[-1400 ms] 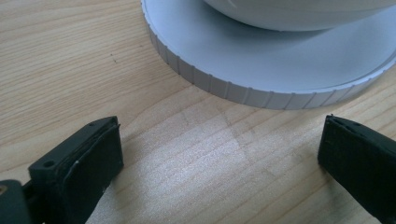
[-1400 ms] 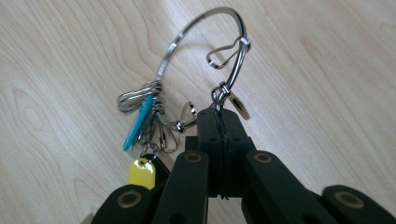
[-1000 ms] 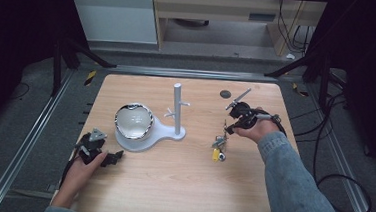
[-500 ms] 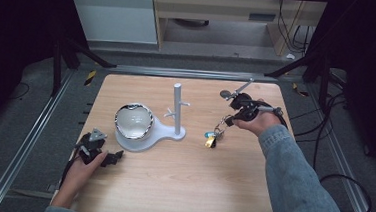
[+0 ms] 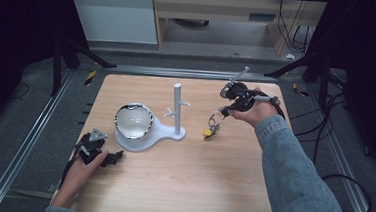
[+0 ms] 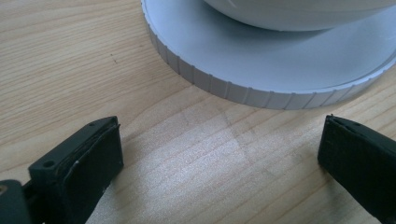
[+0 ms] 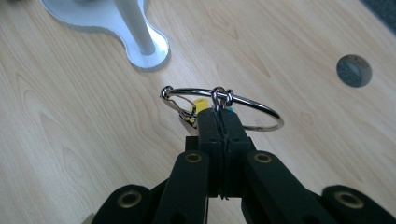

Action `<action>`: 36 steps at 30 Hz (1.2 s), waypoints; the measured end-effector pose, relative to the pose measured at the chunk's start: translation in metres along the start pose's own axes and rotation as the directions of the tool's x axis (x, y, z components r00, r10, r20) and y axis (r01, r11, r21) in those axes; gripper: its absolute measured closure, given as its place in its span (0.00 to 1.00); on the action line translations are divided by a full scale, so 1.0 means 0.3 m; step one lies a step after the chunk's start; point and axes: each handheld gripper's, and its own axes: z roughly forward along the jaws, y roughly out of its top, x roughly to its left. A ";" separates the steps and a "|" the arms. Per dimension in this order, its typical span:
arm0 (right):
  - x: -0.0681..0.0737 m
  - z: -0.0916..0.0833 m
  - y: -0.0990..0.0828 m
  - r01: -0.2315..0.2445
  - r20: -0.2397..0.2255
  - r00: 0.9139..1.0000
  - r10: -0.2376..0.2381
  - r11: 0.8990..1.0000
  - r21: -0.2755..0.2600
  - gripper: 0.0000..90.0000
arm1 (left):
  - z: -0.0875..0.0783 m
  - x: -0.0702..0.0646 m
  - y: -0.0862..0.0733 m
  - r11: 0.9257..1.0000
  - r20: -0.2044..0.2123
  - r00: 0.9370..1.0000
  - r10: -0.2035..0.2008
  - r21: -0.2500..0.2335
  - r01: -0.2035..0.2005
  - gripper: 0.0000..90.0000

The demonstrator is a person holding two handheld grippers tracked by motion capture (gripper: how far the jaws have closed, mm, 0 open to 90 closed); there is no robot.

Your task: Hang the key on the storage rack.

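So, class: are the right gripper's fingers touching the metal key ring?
Touching. In the right gripper view, the right gripper has its fingers pressed shut on the key ring, with no gap at the wire.

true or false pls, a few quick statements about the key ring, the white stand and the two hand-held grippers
1. The right hand-held gripper is shut on the key ring. True.
2. The key ring already hangs on a peg of the white stand. False: it is in the right hand-held gripper, off to the side of the stand's post.
3. The left hand-held gripper has its jaws open with nothing between them. True.
4. The left hand-held gripper is holding the bowl. False: it sits on the table near the stand's round base, gripping nothing.
5. A yellow tag dangles below the key ring. True.
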 end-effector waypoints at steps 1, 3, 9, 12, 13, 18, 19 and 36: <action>0.002 -0.008 0.009 0.006 0.005 1.000 -0.006 1.000 -0.001 1.00 | 0.000 0.000 0.000 1.000 0.001 1.000 -0.001 0.000 0.001 0.00; 0.007 -0.025 0.030 0.018 0.015 1.000 -0.018 1.000 -0.008 1.00 | 0.000 -0.001 0.000 1.000 0.001 1.000 -0.002 0.000 0.002 0.00; 0.021 -0.069 0.076 0.044 0.030 0.999 -0.044 0.999 -0.024 1.00 | 0.000 -0.001 0.000 1.000 0.001 1.000 -0.001 0.000 0.001 0.00; 0.026 -0.087 0.096 0.054 0.038 0.998 -0.053 0.998 -0.025 1.00 | 0.000 0.000 0.000 1.000 0.001 1.000 -0.001 0.002 0.001 0.00; 0.028 -0.090 0.101 0.057 0.039 0.998 -0.057 0.998 -0.024 1.00 | -0.001 -0.001 0.000 1.000 0.000 1.000 -0.001 0.003 0.001 0.00; 0.045 -0.115 0.134 0.080 0.050 0.996 -0.079 0.996 -0.026 1.00 | -0.001 -0.001 0.000 1.000 0.000 1.000 -0.002 0.003 0.002 0.00; 0.048 -0.119 0.140 0.084 0.050 0.995 -0.083 0.996 -0.028 1.00 | -0.001 -0.001 0.000 1.000 0.000 1.000 -0.001 0.003 0.001 0.00; 0.100 -0.155 0.242 0.135 0.055 0.989 -0.134 0.991 -0.018 1.00 | 0.000 -0.001 0.000 1.000 0.001 1.000 -0.005 -0.002 0.005 0.00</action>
